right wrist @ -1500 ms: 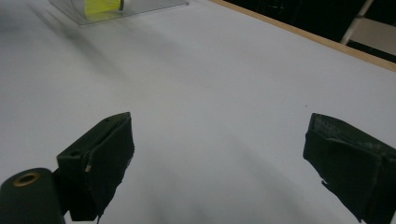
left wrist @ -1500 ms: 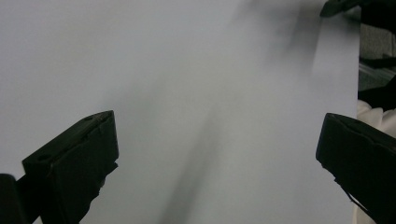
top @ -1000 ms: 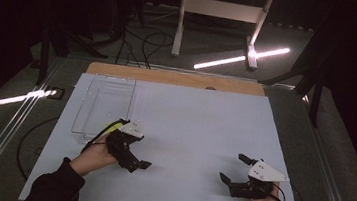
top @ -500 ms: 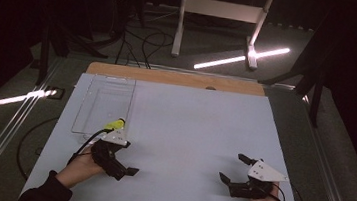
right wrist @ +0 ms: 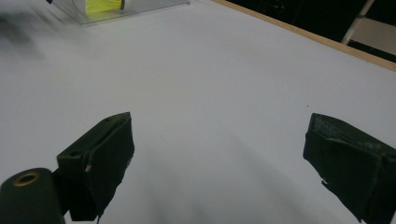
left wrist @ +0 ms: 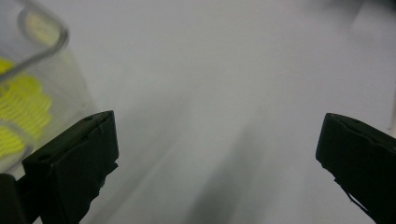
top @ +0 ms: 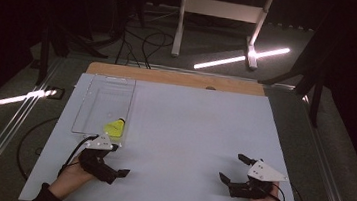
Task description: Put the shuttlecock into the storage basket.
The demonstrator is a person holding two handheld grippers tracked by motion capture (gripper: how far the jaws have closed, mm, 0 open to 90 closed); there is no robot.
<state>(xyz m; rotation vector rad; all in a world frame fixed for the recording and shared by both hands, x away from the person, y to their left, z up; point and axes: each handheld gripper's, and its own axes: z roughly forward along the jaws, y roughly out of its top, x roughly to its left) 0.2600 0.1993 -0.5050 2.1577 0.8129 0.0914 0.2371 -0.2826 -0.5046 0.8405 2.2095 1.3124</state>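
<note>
A clear plastic tray (top: 97, 103) lies on the left side of the white table. A yellow ribbed object (top: 115, 126), shaped like a shuttlecock, rests in the tray's near right corner. My left gripper (top: 116, 172) is just in front of the tray, open and empty. In the left gripper view its jaws (left wrist: 219, 154) stand wide apart over bare table, with the tray wall (left wrist: 44, 44) and the yellow object (left wrist: 18, 109) at the left edge. My right gripper (top: 231, 167) rests open and empty at the front right. In the right gripper view (right wrist: 219, 158), the yellow object (right wrist: 105, 4) lies far off.
The white table top (top: 189, 126) has a wooden strip (top: 179, 78) along its far edge. Beyond it are a white stand (top: 221, 9), floor cables and a bright light bar (top: 241, 58). A cable (top: 31, 140) trails off the table's left side.
My left gripper has drawn back from the tray toward the front edge, leaving the yellow object lying in the tray. The right gripper has stayed put.
</note>
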